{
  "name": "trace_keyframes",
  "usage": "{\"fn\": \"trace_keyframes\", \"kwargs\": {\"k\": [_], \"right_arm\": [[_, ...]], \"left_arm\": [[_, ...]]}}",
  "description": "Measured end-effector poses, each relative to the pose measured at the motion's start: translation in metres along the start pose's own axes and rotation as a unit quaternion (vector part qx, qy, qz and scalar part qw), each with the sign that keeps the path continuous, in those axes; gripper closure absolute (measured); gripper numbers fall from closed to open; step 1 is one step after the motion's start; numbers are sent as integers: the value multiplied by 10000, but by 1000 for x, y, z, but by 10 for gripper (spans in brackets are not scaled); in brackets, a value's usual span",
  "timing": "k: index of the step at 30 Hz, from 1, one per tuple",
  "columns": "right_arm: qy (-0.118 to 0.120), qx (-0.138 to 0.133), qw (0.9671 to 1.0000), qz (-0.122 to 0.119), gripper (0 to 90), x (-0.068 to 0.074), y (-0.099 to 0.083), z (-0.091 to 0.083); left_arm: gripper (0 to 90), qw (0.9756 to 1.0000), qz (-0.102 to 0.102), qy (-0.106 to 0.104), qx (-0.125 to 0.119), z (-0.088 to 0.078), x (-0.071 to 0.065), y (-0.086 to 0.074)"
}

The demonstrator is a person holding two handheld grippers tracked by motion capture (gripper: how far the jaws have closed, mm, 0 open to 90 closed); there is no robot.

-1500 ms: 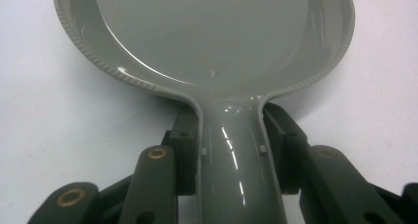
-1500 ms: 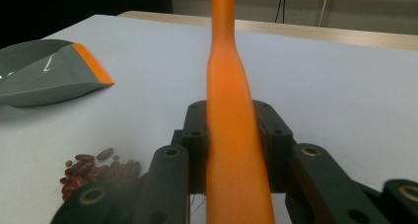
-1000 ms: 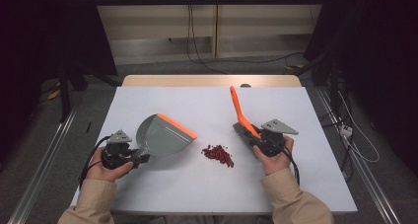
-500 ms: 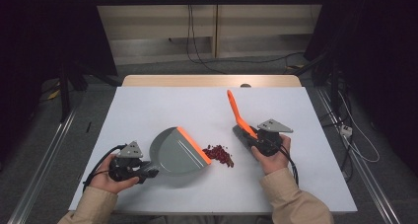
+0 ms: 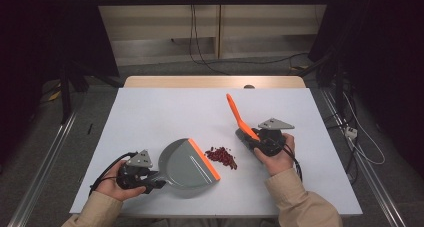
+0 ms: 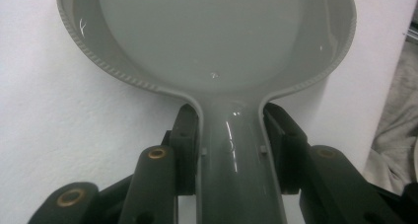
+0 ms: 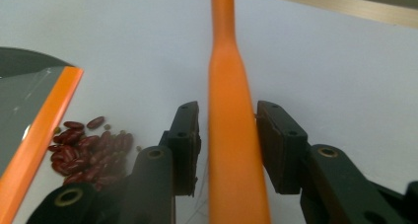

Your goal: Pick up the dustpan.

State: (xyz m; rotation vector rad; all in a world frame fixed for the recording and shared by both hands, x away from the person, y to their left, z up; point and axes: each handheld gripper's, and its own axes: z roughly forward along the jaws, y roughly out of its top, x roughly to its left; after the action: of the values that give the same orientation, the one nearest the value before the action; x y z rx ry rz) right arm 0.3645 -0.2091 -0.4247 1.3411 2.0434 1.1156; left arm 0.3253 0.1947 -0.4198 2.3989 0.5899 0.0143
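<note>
A dark room with cables on the floor sits behind a white counter (image 5: 165, 112), which has a strip of light wood along its far edge.

On the counter lies a grey dustpan (image 5: 186, 162) with an orange lip (image 5: 204, 158). The pan rests flat near the front of the counter, a bit left of the middle. Its lip faces a small pile of dark red beans (image 5: 222, 157). The beans lie just beside the lip, with a little bare counter between them. A few green bits lie among the beans in the right gripper view.

The left gripper (image 5: 141, 171) is in the person's left hand, low at the left. Its jaws are closed tight on the grey handle of the dustpan, one on each side, as the left gripper view shows.

The right gripper (image 5: 260, 139) is in the right hand, to the right of the beans. An orange brush handle (image 5: 235, 113) stands between its jaws and leans up and away toward the far side. These jaws have just been opening. In the right gripper view there is a thin gap at each side of the handle, so the jaws are loose around it, not pressing.
</note>
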Motion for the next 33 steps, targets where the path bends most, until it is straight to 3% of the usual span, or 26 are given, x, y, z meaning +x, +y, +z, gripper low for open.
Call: {"fn": "trace_keyframes", "kwargs": {"k": [2, 5, 11, 16, 21, 28, 33], "right_arm": [[30, 169, 9998, -65, 605, 1, 3, 1], [-103, 196, 9997, -93, 617, 2, 7, 0], [-125, 289, 9992, -231, 711, 4, 8, -2], [-136, 260, 9991, -317, 713, 14, 3, -5], [-163, 142, 9997, -146, 712, 22, -2, -6], [-230, 99, 9993, -283, 711, 36, -4, -5], [-219, 71, 9995, -236, 710, 42, -6, -4]], "left_arm": [[630, 10000, 32, -24, 12, 1, -1, 0], [630, 10000, 64, -59, 15, 1, -3, 1], [629, 9997, 186, -129, 78, 3, -5, 1], [629, 9998, 160, -133, 41, 4, -5, 1], [628, 9997, 172, -177, 56, 6, -5, 1], [628, 9995, 231, -199, 106, 8, -4, 2], [627, 9996, 183, -219, 73, 10, -5, 4]]}}
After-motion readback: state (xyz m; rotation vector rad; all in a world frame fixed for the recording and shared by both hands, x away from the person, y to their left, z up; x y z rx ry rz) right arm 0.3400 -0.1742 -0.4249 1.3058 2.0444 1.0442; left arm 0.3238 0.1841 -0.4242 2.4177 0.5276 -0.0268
